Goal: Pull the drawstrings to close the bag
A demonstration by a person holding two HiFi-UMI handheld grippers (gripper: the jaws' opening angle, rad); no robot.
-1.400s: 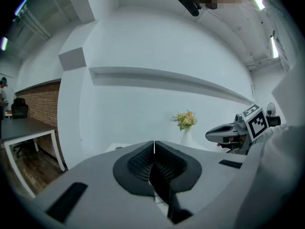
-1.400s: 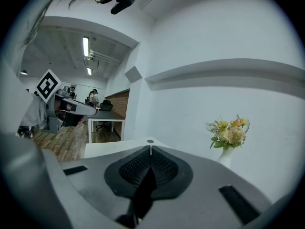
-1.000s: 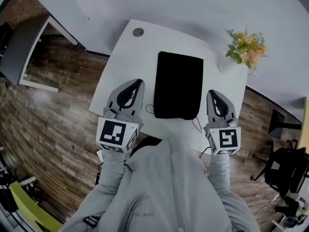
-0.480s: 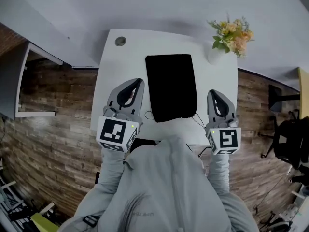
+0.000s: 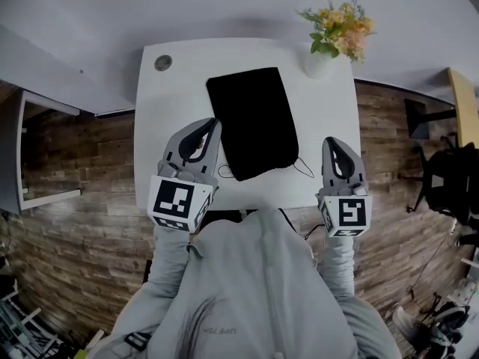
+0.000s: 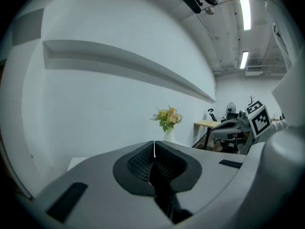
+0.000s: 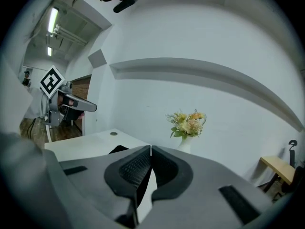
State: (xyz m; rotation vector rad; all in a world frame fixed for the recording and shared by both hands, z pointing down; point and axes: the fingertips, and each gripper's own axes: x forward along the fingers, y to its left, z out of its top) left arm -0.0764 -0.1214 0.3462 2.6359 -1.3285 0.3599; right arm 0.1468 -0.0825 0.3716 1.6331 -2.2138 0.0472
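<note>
A black bag (image 5: 252, 122) lies flat near the middle of the white surface (image 5: 161, 140), set slightly askew, with its mouth end toward the person. The drawstrings (image 5: 304, 168) trail out of that near end as thin dark loops, one at each corner, lying slack on the surface. The left gripper (image 5: 213, 126) is held over the near part of the surface, its tip just beside the bag's left edge; its own view shows the two jaws pressed together with nothing between them. The right gripper (image 5: 330, 142) hangs on the other side of the bag, close to the surface's right edge and apart from the bag, and its jaws are likewise closed tight and empty. Neither gripper touches a drawstring. At the far right corner of the surface stands a white vase (image 5: 317, 63) of yellow and orange flowers (image 5: 338, 27), and a small round grommet (image 5: 162, 63) sits in the far left corner. A pale wall rises behind the surface and wooden floor (image 5: 82, 223) shows on both sides. The person's grey sleeves (image 5: 168, 256) run down from the grippers at the bottom of the head view.
</note>
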